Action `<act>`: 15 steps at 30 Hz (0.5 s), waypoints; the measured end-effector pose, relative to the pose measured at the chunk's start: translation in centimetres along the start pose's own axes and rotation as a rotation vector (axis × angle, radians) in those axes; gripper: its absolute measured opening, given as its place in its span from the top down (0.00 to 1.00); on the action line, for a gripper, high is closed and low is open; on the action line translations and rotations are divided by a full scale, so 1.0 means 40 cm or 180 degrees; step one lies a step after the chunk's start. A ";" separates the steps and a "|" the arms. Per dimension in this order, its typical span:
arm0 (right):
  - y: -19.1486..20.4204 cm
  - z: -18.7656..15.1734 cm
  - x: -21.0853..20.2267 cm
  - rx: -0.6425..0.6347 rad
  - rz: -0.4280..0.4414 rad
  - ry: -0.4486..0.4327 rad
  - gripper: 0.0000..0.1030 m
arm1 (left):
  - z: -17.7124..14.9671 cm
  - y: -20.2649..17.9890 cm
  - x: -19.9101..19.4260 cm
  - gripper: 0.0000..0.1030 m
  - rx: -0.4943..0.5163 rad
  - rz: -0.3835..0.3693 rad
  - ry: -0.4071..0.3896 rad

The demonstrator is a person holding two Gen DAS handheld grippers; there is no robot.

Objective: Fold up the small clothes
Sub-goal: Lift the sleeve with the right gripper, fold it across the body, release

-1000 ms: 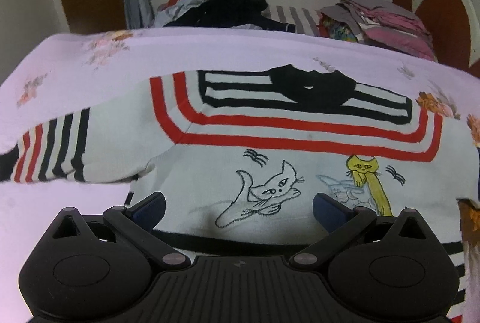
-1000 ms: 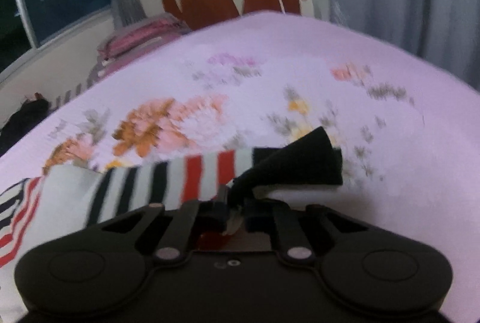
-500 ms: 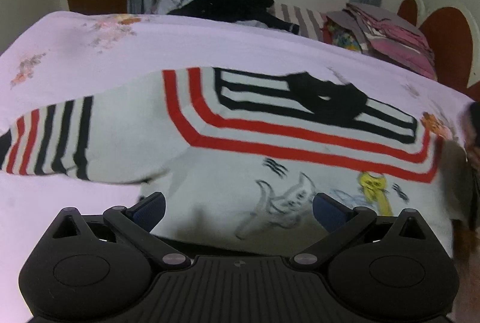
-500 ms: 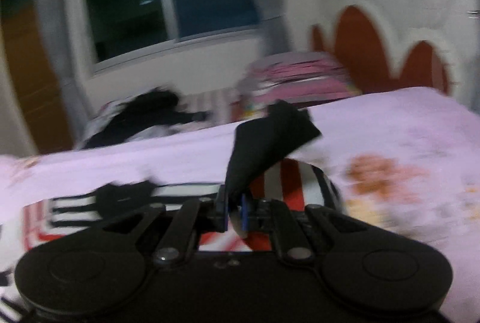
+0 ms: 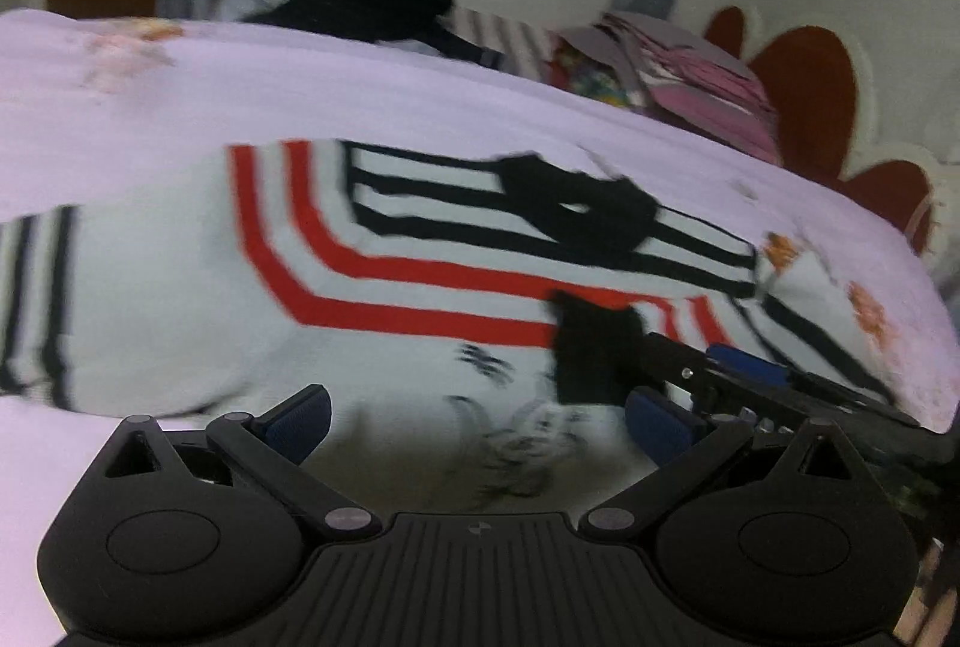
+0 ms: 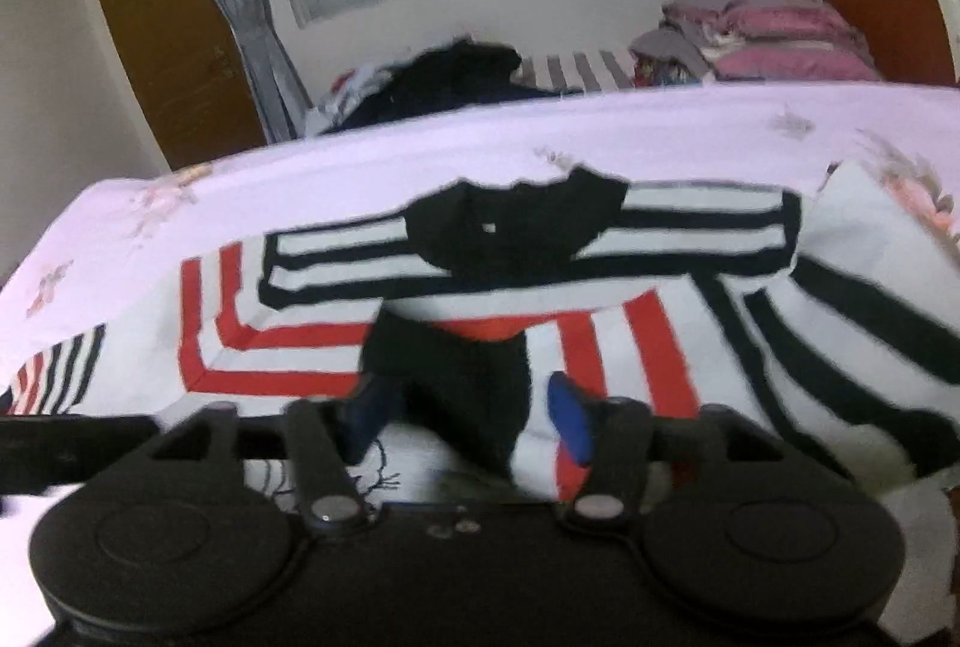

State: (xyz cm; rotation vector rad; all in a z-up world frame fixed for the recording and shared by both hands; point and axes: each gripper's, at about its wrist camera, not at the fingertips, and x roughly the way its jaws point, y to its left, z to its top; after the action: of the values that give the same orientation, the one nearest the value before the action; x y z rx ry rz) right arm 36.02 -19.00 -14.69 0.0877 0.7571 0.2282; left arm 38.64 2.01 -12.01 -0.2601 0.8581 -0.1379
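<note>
While spread flat on the pink bed (image 5: 360, 107), white striped sweater (image 5: 180, 299) with right sleeve's black cuff (image 6: 456, 383) folded across chest. Right tongs (image 6: 465, 416) apart around that cuff; left tongs (image 5: 474, 422) apart, empty, near hem.

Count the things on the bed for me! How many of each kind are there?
Striped cat sweater, spread out with one sleeve folded across it: 1
Piles of loose dark clothes at the far edge: 1
Stacks of folded pink and grey clothes: 1
Claws, left claw and right claw: 2
Total: 5
</note>
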 end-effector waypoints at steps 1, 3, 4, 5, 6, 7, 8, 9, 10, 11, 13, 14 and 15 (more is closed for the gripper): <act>0.009 -0.009 -0.028 -0.0027 -0.0012 -0.0038 0.44 | -0.001 -0.012 0.011 0.00 0.0020 -0.0072 0.0010; -0.008 -0.011 -0.081 -0.0108 -0.0115 -0.0120 0.43 | -0.004 -0.041 0.038 0.00 0.0064 -0.0222 0.0057; -0.025 -0.015 -0.113 -0.0148 -0.0205 -0.0164 0.41 | -0.006 -0.053 0.052 0.00 0.0068 -0.0285 0.0090; -0.040 -0.018 -0.136 -0.0168 -0.0271 -0.0191 0.40 | -0.007 -0.065 0.069 0.00 0.0080 -0.0336 0.0117; -0.055 -0.021 -0.155 -0.0178 -0.0344 -0.0221 0.39 | -0.007 -0.077 0.089 0.00 0.0075 -0.0369 0.0120; -0.078 -0.025 -0.183 -0.0183 -0.0435 -0.0250 0.39 | -0.008 -0.084 0.103 0.00 0.0062 -0.0375 0.0110; -0.096 -0.030 -0.203 -0.0184 -0.0506 -0.0262 0.39 | -0.007 -0.090 0.117 0.00 0.0049 -0.0392 0.0092; -0.117 -0.036 -0.227 -0.0175 -0.0596 -0.0281 0.39 | -0.007 -0.095 0.130 0.00 0.0027 -0.0415 0.0038; -0.138 -0.045 -0.239 -0.0160 -0.0664 -0.0290 0.37 | -0.005 -0.099 0.143 0.01 0.0013 -0.0416 0.0014; -0.154 -0.051 -0.248 -0.0147 -0.0734 -0.0289 0.34 | -0.003 -0.103 0.157 0.01 0.0001 -0.0424 0.0016; -0.193 -0.073 -0.258 -0.0146 -0.0915 -0.0254 0.33 | -0.002 -0.110 0.187 0.04 -0.0028 -0.0470 0.0038; -0.210 -0.083 -0.255 -0.0147 -0.0983 -0.0216 0.33 | -0.007 -0.109 0.197 0.20 -0.0035 -0.0502 0.0052; -0.228 -0.092 -0.250 -0.0132 -0.1046 -0.0162 0.33 | -0.010 -0.112 0.214 0.26 -0.0030 -0.0581 0.0125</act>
State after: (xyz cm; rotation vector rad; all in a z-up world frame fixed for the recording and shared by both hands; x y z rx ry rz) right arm 28.02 -30.24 -12.13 -0.0700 0.7043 -0.0709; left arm 43.83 -4.26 -17.25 -0.3454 0.8736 -0.3101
